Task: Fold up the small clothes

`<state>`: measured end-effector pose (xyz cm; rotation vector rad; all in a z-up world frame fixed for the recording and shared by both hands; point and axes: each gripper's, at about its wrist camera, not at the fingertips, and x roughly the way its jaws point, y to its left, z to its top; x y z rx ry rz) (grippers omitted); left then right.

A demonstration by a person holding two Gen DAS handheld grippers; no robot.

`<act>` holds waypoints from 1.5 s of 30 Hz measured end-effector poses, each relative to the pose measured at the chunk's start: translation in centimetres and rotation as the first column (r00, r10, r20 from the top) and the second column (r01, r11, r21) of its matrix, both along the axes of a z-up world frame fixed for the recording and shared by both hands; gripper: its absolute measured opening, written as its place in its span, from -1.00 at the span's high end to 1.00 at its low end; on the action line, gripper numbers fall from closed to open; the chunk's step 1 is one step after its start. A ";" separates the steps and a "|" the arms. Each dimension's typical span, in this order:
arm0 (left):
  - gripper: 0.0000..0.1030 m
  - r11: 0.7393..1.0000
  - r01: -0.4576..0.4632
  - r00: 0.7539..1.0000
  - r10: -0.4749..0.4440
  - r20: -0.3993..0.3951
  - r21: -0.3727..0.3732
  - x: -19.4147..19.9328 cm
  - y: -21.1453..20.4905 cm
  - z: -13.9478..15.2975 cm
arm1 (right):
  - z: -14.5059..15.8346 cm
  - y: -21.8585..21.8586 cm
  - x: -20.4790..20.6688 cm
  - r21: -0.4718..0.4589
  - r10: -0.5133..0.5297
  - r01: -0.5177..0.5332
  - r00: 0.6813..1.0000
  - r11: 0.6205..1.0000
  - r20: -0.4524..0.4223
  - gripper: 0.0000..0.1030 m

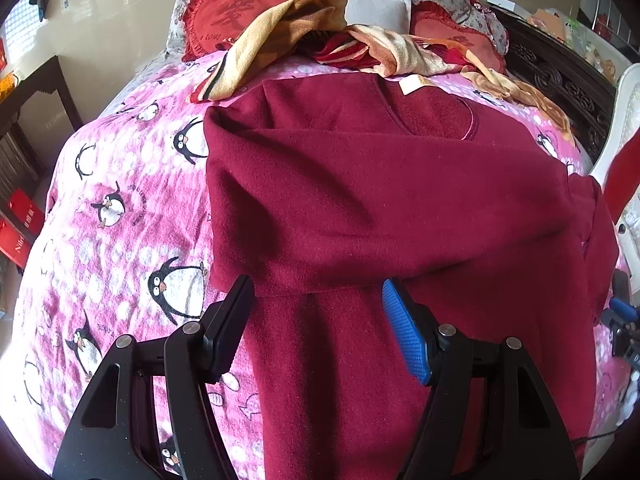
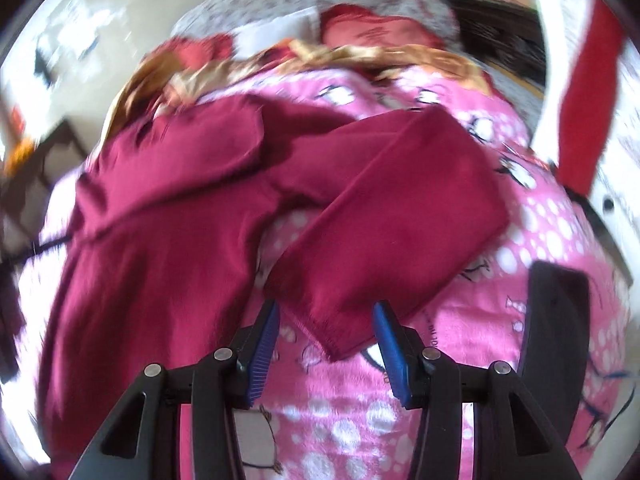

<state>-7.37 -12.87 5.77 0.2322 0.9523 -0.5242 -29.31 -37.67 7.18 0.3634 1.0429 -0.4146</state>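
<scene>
A dark red fleece top (image 1: 380,200) lies spread on the pink penguin blanket (image 1: 120,208), with one sleeve folded across its body. My left gripper (image 1: 320,316) hovers over the top's lower part, jaws wide apart with the cloth lying under them and nothing pinched. In the blurred right wrist view the top (image 2: 160,240) fills the left side and its other sleeve (image 2: 400,208) runs down towards me. My right gripper (image 2: 326,340) stands open. The sleeve's cuff (image 2: 336,340) lies between the blue pads (image 2: 394,360) without being pressed.
Red heart-shaped pillows (image 1: 224,16) and a heap of orange and red cloth (image 1: 280,36) lie at the head of the bed. A dark carved headboard (image 1: 560,76) and white furniture (image 1: 628,92) stand at the right. A dark flat object (image 2: 556,320) rests on the blanket (image 2: 520,272) beside the right gripper.
</scene>
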 end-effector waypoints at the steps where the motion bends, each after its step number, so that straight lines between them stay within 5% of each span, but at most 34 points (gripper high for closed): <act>1: -0.32 1.000 -0.003 1.000 0.003 -0.002 -0.001 0.1 0.0 0.0 | -0.2 0.5 0.2 -0.017 0.045 -0.045 0.999 0.999 -0.019 0.09; 9: -0.32 1.000 -0.007 1.000 0.007 -0.031 -0.009 0.0 -0.5 -0.3 | -3.2 1.4 1.3 -0.108 0.181 -0.194 0.976 0.975 -0.118 0.09; 11: -0.32 1.000 0.000 1.000 0.000 -0.021 0.007 -0.1 -0.7 -0.2 | -3.4 1.0 1.3 -0.145 0.169 -0.182 0.981 0.973 -0.098 0.43; 14: -0.32 1.000 -0.001 1.000 0.001 -0.021 0.001 0.0 -0.5 0.0 | -2.8 -1.2 1.0 -0.054 0.089 -0.089 0.996 0.995 0.001 1.00; 17: -0.32 1.000 -0.009 1.000 0.009 -0.018 -0.008 0.4 0.1 0.3 | 1.1 -4.6 -0.5 0.022 -0.055 0.052 0.985 0.998 0.165 1.00; 21: -0.32 0.999 -0.039 0.999 0.038 -0.020 -0.019 1.0 1.1 0.5 | 8.2 -9.4 -3.1 0.126 -0.206 0.170 0.899 0.977 0.387 1.00; 23: -0.32 0.998 -0.055 0.998 0.053 -0.038 -0.043 1.3 1.6 0.4 | 11.5 -10.4 -3.3 0.104 -0.188 0.158 0.881 0.982 0.435 1.00; 27: -0.32 0.996 -0.068 0.996 0.065 -0.057 -0.056 1.2 2.1 0.0 | 12.2 -6.0 -0.7 -0.105 0.041 -0.009 0.950 0.994 0.308 0.86; 29: -0.32 0.997 -0.064 0.996 0.060 -0.072 -0.049 1.1 2.2 -0.3 | 9.8 -3.8 0.4 -0.110 0.108 -0.085 0.968 0.990 0.226 -0.12; 30: -0.32 0.997 -0.061 0.996 0.057 -0.075 -0.046 1.0 2.2 -0.4 | 8.1 -2.7 0.9 -0.119 0.136 -0.117 0.976 0.986 0.170 -0.19; 36: -0.32 0.999 -0.048 0.998 0.047 -0.048 -0.020 0.8 2.3 -0.3 | -0.6 1.2 1.2 -0.210 0.225 -0.240 0.970 0.948 -0.092 -0.18; 45: -0.32 0.999 -0.042 0.997 0.041 -0.065 -0.014 0.7 1.5 -0.9 | -3.5 1.2 0.6 -0.254 0.235 -0.269 0.960 0.929 -0.155 -0.09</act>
